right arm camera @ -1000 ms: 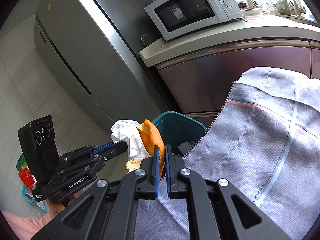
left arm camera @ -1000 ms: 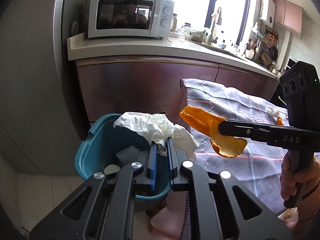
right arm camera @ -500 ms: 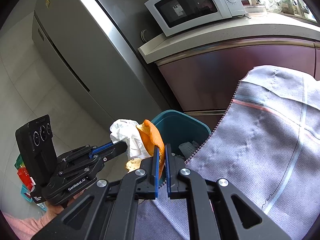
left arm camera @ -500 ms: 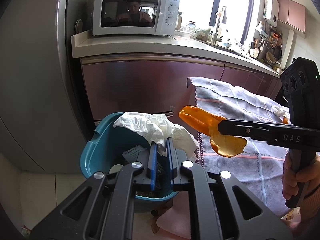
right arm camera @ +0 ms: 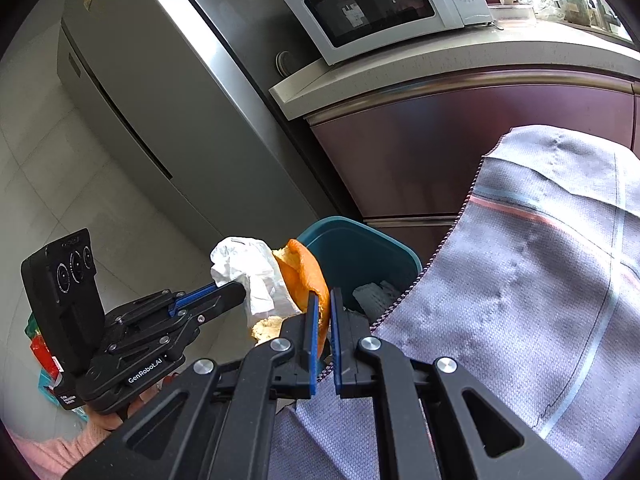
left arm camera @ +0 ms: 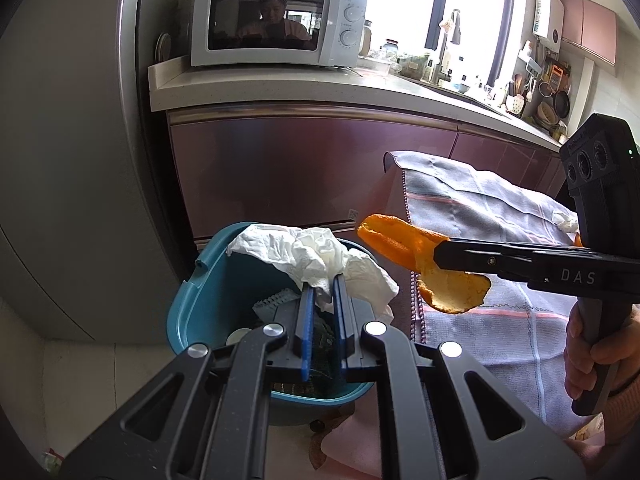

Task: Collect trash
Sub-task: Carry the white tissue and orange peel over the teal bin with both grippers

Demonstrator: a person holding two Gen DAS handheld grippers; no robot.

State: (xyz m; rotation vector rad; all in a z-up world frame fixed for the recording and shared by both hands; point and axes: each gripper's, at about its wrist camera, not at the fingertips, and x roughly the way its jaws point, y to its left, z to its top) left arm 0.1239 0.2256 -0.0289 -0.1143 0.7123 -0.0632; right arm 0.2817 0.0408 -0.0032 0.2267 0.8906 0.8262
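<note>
Teal plastic marks the bin (left arm camera: 208,292) on the pale floor, tucked against the maroon cabinet front (left arm camera: 280,168) below the counter where a white microwave (left arm camera: 276,22) sits, with a tall steel fridge (right arm camera: 168,92) just beside it. Over the bin's mouth hangs the left gripper (left arm camera: 320,288), its 2 blue-lined fingers nearly together and pinching a crumpled white tissue (left arm camera: 308,256), which billows out above the tips and droops to either side over the rim. Inside the bin some grey and pale scraps already lie at the bottom, too jumbled to name. Close by on the right, the right gripper (left arm camera: 438,258) reaches in sideways, its black jaws pressed tight on a curled piece of orange peel (left arm camera: 400,240); the peel sticks out past the tips toward the bin and sags below them, hanging in the air near the bin's edge rather than over its middle. From the right wrist view the same peel (right arm camera: 306,276) stands up between that gripper's fingers with the tissue (right arm camera: 248,260) just behind it. A hand (left arm camera: 588,356) wraps the right gripper's handle. Beside the bin a grey cloth with pink and blue stripes (right arm camera: 540,280) drapes over something, and another bit of tissue (left arm camera: 566,220) rests on it farther back
</note>
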